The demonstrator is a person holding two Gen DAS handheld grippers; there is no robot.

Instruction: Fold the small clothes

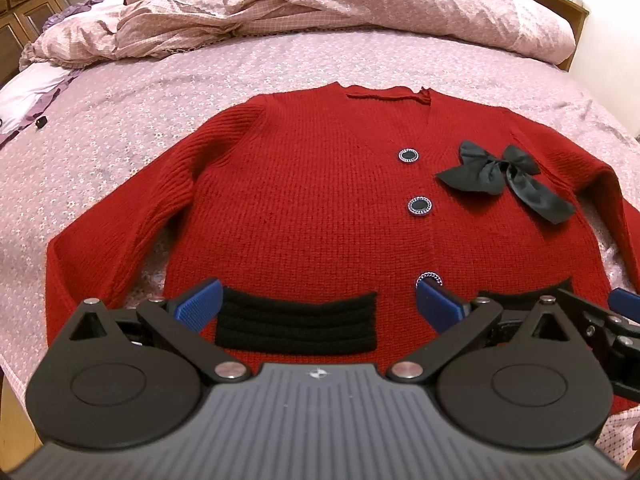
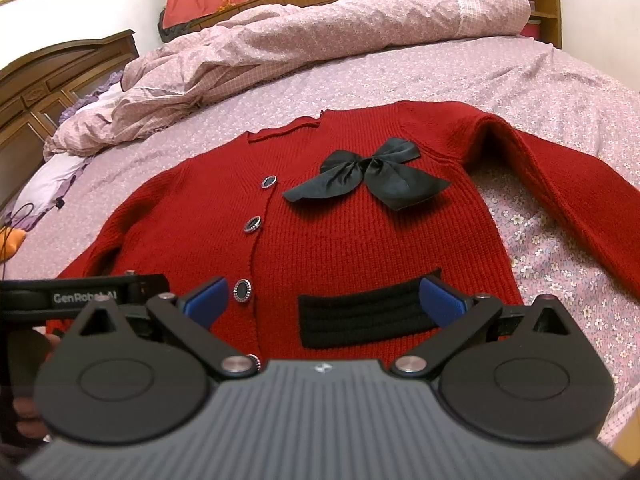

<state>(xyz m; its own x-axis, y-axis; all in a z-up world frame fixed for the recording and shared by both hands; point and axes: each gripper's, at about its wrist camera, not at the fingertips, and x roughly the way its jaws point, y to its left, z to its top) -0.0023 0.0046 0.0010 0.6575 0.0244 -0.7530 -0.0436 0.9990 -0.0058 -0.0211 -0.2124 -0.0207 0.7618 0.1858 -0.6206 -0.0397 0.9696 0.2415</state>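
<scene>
The left gripper [image 1: 320, 304] and right gripper [image 2: 326, 300] are being held wide open, nothing gripped, above the hem of a red knit cardigan [image 1: 312, 200]. It is being kept spread flat ahead on the bedsheet [image 1: 160, 80], a crumpled duvet [image 2: 320, 28] being seen beyond.

A red cardigan [image 2: 340, 236] lies flat on the bed [image 2: 520, 80]. The right gripper [image 2: 325, 304] hangs wide open above its hem.

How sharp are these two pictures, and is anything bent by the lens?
Left wrist view: the red cardigan is sharp, the bed edges bow from fisheye, and the frame corners go dark. Right wrist view: the black bow is crisp with a faint sheen, the headboard curves, and the left gripper's body is slightly blurred.
</scene>
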